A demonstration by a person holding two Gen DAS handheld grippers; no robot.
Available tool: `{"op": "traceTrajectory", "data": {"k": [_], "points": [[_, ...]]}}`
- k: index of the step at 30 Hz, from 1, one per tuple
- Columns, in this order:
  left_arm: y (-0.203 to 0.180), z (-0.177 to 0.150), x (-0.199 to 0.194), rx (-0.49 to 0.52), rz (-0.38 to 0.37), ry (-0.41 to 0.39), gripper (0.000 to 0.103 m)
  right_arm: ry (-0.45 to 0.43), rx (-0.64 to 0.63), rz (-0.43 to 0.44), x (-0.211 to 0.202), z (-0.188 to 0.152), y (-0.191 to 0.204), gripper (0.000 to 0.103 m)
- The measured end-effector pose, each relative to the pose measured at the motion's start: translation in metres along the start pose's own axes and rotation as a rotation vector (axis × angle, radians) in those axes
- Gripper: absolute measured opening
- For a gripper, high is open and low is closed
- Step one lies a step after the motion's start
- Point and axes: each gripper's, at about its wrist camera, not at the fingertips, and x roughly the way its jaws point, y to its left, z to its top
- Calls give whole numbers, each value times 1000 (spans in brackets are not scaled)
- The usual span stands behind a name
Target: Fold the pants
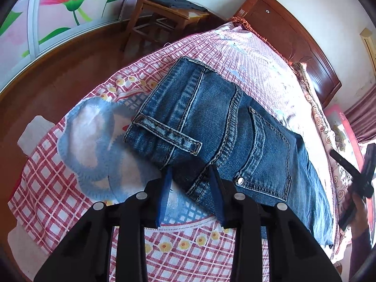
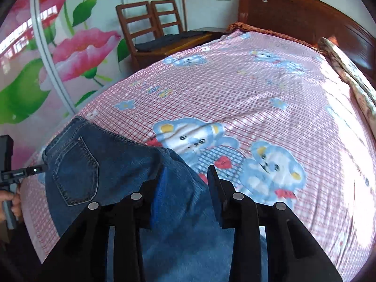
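Jeans (image 1: pixel 225 127) lie folded on bed, waist edge between unclenched left hand-held gripper (image 1: pixel 191 171) fingers.

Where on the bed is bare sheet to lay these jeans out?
Free: the wide stretch of checked sheet between the jeans and the headboard, out to the pillow. Crowded: the near edge, under the jeans and both tongs.

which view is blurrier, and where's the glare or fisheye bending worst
Right wrist view: softer, with motion smear on the jeans near the right gripper, and sunlight washing out the bedsheet at the right. Left wrist view: sharp, denim stitching crisp by the left gripper; the sheet pales near the headboard. Both bend straight lines at the rim, with dark corners.
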Motion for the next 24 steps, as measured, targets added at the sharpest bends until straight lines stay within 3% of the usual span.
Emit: {"op": "traceTrajectory", "data": {"k": [2,7,10,12,14,22,24], "points": [[1,-2,-1,-6,-3,-6,33,-8,127,-45,-47,-37,-41,34],[1,-2,-1,-5,-1,4,33,42,495,-281,-150,-145,-172,34],[1,2,0,-2,-3,18,34,51,653,-377,-184,-194,-230,34],[0,3,0,5,2,24,34,54,715,-390,-189,-214,-255,34],[-1,4,1,1,4,29,34,87,706,-405,-183,-221,-267,34],[-6,7,5,-12,30,39,34,141,622,-330,-141,-213,-266,34],[-7,8,6,-9,34,42,34,178,593,-363,-133,-212,-265,34]]}}
